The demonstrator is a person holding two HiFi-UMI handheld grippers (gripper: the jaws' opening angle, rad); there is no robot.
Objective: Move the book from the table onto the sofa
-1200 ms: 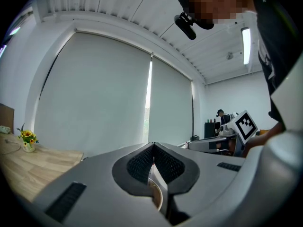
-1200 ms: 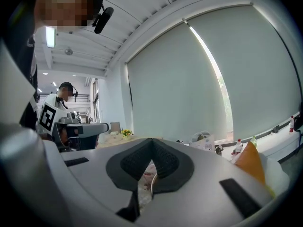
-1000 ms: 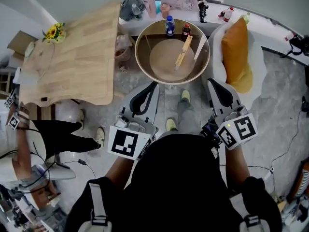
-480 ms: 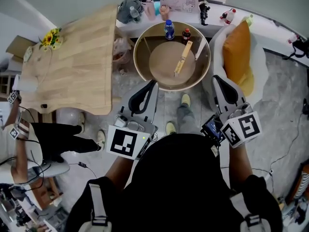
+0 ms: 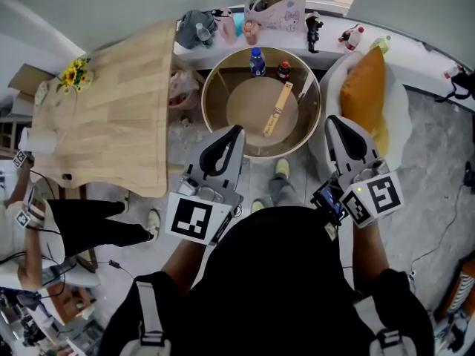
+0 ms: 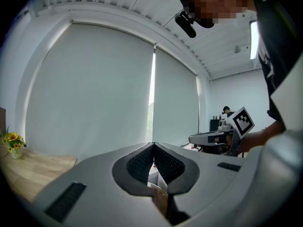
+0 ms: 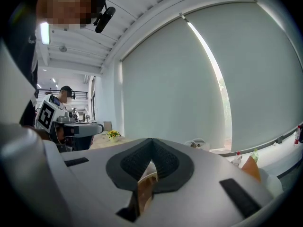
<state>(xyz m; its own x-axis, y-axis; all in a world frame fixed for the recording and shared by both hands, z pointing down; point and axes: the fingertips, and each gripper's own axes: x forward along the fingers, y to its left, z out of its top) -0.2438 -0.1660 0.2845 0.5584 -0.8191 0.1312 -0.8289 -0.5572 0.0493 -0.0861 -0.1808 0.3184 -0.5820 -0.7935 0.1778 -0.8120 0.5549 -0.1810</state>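
book (image 5: 277, 109) on round table (image 5: 242, 114), sofa (image 5: 400, 116) right

Left tongs (image 5: 237, 129), right tongs (image 5: 332, 120) nearer round table (image 5: 245, 110).

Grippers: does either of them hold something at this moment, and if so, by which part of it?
Nothing is held. The left gripper and the right gripper are both shut, with their jaw tips together and nothing between them.
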